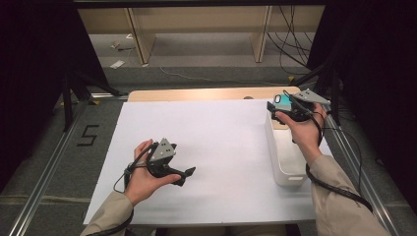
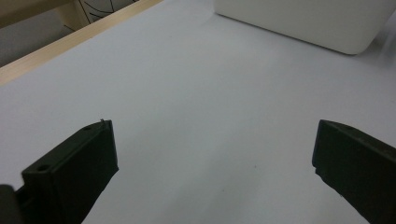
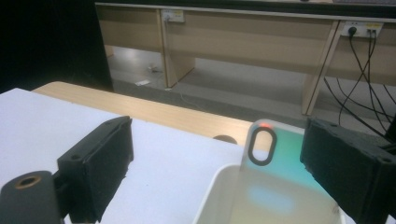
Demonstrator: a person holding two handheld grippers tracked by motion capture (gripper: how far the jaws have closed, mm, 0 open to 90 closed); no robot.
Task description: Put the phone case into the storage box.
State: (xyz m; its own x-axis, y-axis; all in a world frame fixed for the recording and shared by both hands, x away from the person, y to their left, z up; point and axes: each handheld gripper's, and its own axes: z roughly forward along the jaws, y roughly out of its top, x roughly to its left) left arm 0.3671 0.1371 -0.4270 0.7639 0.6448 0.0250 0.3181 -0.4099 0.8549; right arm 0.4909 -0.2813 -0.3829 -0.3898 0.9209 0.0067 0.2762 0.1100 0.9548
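A translucent teal phone case (image 3: pixel 271 172) with a black oval camera cut-out stands upright at the far end of a white bin (image 3: pixel 208 198). My right gripper (image 3: pixel 219 140) is open around it. The case stands close by the right-hand jaw and well apart from the left-hand one. Whether it touches the right-hand jaw I cannot tell. In the high view the case (image 1: pixel 278 99) rises above the bin (image 1: pixel 284 167) at the table's right, with the right gripper (image 1: pixel 281 104) at it. My left gripper (image 1: pixel 186 176) rests low over the white sheet, open and empty (image 2: pixel 215 135).
A white sheet (image 1: pixel 216 147) covers the wooden table (image 1: pixel 196 94). The white bin (image 2: pixel 303 23) runs along the sheet's right edge. Beyond the table are wooden shelf legs (image 3: pixel 175 51), hanging cables (image 3: pixel 359 74) and a grey floor. Metal rails (image 1: pixel 44 182) flank the table.
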